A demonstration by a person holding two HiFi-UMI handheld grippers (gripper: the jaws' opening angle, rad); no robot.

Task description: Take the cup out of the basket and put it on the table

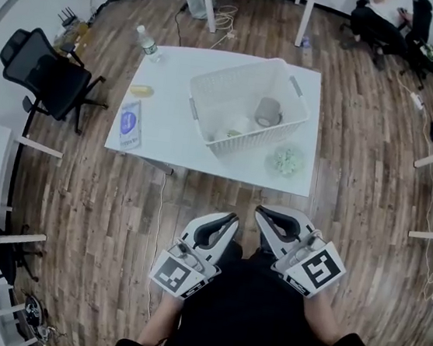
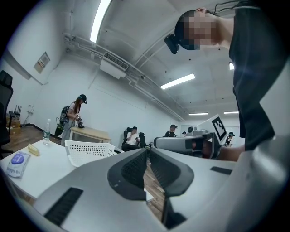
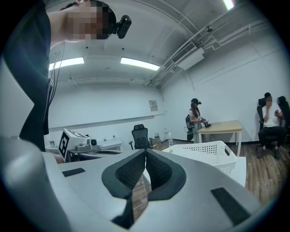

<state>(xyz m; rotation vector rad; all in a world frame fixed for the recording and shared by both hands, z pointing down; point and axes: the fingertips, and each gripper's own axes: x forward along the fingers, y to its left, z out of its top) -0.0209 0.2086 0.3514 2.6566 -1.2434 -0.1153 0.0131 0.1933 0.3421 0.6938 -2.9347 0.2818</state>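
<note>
Left gripper (image 1: 229,220) and right gripper (image 1: 263,212) are held closed and empty short of the table (image 1: 171,92), as the cup (image 1: 268,112) in the basket (image 1: 236,73) is not yet reached

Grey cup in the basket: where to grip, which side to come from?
Take the grey cup by its rim, one jaw inside, coming down through the basket's open top; the walls block a level approach. It seems to lie tilted, mouth toward the person, though too small to be sure.
</note>
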